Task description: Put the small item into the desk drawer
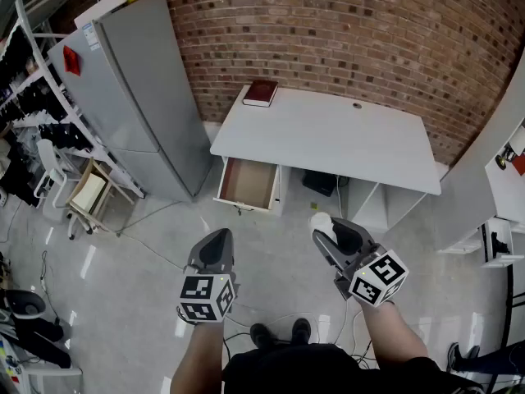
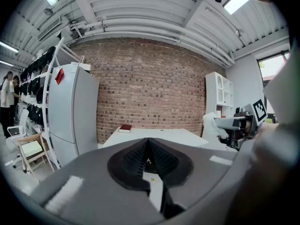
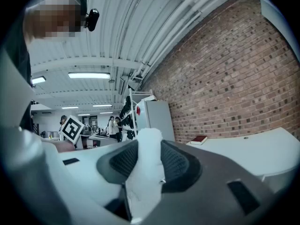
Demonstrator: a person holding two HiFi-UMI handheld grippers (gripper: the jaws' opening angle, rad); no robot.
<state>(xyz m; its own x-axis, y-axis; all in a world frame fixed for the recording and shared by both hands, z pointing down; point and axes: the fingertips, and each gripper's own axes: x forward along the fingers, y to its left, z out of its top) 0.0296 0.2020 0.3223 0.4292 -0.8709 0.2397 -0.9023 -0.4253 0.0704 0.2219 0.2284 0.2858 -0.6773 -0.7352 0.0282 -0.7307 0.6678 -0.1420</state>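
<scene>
The small item [image 1: 319, 220] is a soft white piece, and my right gripper [image 1: 322, 230] is shut on it, held above the floor in front of the desk. In the right gripper view the white item [image 3: 147, 182] fills the gap between the dark pads of that gripper [image 3: 146, 158]. My left gripper [image 1: 218, 235] hangs beside it to the left, shut with nothing held; its pads meet at the tip [image 2: 148, 146]. The white desk [image 1: 344, 138] stands ahead against the brick wall. Its drawer [image 1: 246, 185] at the left end is pulled open and looks empty.
A dark red book [image 1: 260, 93] lies on the desk's far left corner. A grey fridge [image 1: 139, 97] stands left of the desk, with a wooden chair [image 1: 89, 195] and racks beyond. A white cabinet [image 1: 484, 179] is at the right. Cables trail across the floor.
</scene>
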